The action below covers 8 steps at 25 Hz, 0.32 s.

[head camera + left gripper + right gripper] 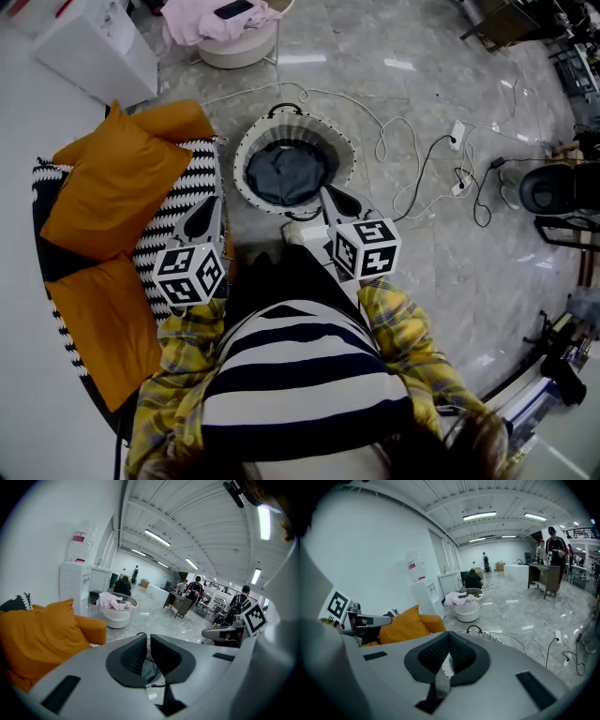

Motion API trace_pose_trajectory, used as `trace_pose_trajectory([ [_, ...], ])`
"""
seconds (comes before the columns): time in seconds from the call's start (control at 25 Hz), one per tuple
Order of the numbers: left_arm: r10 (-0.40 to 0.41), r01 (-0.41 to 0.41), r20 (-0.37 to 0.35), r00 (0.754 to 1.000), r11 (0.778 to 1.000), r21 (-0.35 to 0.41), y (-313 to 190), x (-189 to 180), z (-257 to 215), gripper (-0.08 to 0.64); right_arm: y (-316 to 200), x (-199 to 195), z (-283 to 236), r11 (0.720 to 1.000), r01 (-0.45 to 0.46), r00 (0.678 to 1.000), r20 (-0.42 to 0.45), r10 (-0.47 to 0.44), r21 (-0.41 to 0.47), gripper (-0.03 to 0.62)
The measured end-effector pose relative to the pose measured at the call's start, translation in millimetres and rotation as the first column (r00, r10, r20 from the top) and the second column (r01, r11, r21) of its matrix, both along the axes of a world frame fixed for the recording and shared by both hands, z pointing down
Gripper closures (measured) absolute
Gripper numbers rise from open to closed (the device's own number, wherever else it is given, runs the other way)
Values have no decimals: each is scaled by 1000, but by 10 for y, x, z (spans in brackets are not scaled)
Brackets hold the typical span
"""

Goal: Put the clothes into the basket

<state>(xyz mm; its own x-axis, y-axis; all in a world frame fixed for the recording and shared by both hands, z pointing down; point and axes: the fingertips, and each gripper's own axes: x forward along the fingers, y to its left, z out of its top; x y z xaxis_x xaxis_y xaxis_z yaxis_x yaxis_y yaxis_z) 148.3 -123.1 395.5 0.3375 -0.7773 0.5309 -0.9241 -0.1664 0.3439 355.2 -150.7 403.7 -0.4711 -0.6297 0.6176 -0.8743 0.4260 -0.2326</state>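
Just beyond the left gripper (203,216) and right gripper (334,198), both pressed together empty, grey clothes (287,174) lie inside the basket (249,142).

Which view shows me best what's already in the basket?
The head view. It looks straight down into the basket and shows a dark grey garment lying inside. The left gripper view catches only a sliver of it between its jaws. The right gripper view shows just the handle and a bit of rim, not the inside.
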Motion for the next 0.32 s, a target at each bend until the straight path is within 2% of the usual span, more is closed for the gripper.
trace_pose_trajectory([
  [0.32,-8,8,10,1000,1000,-1,-23,-43,24,522,20,-7,21,1000,-12,1000,0,12,-8,566],
])
